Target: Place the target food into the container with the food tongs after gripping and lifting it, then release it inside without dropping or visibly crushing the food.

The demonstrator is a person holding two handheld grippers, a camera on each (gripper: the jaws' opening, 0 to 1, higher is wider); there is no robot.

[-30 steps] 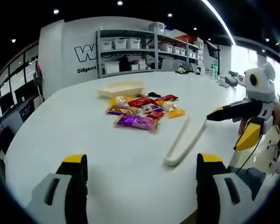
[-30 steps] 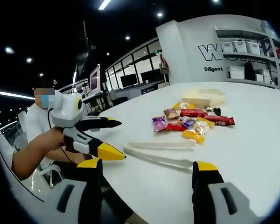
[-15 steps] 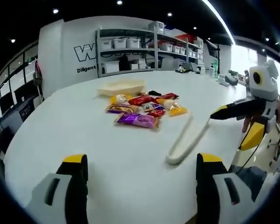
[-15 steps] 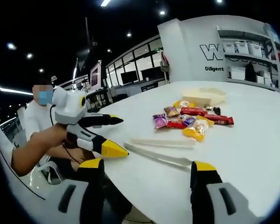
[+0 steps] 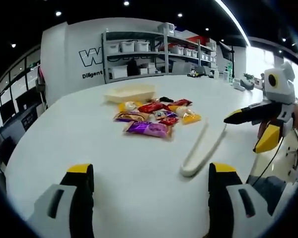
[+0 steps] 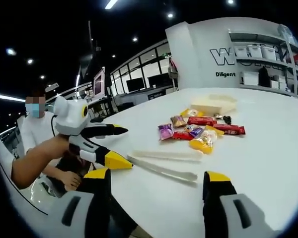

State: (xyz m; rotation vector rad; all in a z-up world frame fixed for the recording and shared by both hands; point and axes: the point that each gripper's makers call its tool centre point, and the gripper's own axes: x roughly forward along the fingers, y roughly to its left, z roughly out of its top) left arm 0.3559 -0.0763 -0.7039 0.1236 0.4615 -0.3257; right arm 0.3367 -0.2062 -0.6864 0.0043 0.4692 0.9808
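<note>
The snack packets were heaped at 12 o'clock in the left gripper view, just before the container. The food tongs lay ungrasped at 2 o'clock on the tabletop. The left tongs and right tongs were held spread, empty. The slim tool could likely be fumbled or pushed into the heap.

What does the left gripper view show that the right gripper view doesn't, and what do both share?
Left gripper view alone: the right gripper, open, entering from the right, and the full grey shelving rack of white bins.

Right gripper view alone: the left gripper, open, entering from the left, held by a seated person in a white shirt, with dark windows behind.

Both: the round white table, the long cream plastic tongs lying on it untouched, the pile of colourful wrapped snacks, and the shallow cream tray container beyond the pile.
</note>
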